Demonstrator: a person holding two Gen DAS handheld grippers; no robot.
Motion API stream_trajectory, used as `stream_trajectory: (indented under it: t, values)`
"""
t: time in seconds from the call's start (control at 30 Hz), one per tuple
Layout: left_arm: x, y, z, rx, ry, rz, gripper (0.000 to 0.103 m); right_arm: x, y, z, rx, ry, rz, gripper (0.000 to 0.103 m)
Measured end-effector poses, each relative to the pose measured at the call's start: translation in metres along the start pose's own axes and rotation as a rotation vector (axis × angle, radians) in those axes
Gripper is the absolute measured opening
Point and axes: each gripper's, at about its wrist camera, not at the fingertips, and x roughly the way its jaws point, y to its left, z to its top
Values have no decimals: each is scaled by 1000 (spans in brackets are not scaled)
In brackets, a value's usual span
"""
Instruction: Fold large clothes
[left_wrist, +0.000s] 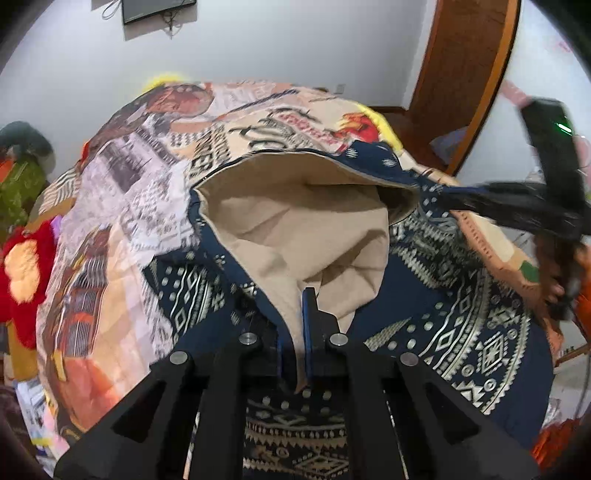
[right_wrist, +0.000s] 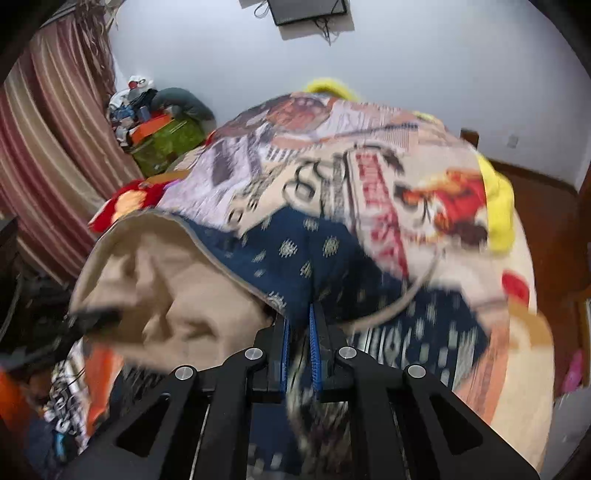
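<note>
While both tongs, left (left_wrist: 295, 325) and right (right_wrist: 301, 332), pinch garment (left_wrist: 461, 332) edges, lifted above bedspread (left_wrist: 122, 192).

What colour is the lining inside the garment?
Plain beige lining, clearest in the left wrist view.

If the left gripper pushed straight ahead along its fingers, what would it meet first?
The left gripper is already shut on the garment. Straight ahead it would press into the garment's raised beige lining, then probably the printed bedspread behind it, though depth is hard to judge.
</note>
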Motion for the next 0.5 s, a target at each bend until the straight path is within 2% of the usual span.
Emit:
stream_trajectory:
  t: [0.13, 0.27, 0.37, 0.47, 0.5]
  values:
    - [13, 2, -19, -30, 53, 31, 6, -22, -1, -40, 30, 19, 18, 8]
    - [25, 8, -39, -75, 138, -11, 13, -30, -5, -68, 47, 65, 20, 8]
    - [25, 14, -49, -104, 173, -13, 29, -39, -5, -74, 60, 80, 39, 8]
    - [12, 23, -48, -143, 140, -13, 48, -47, -4, -68, 68, 95, 43, 8]
    - [7, 26, -45, -158, 127, -13, 59, -49, -2, -66, 65, 92, 38, 8]
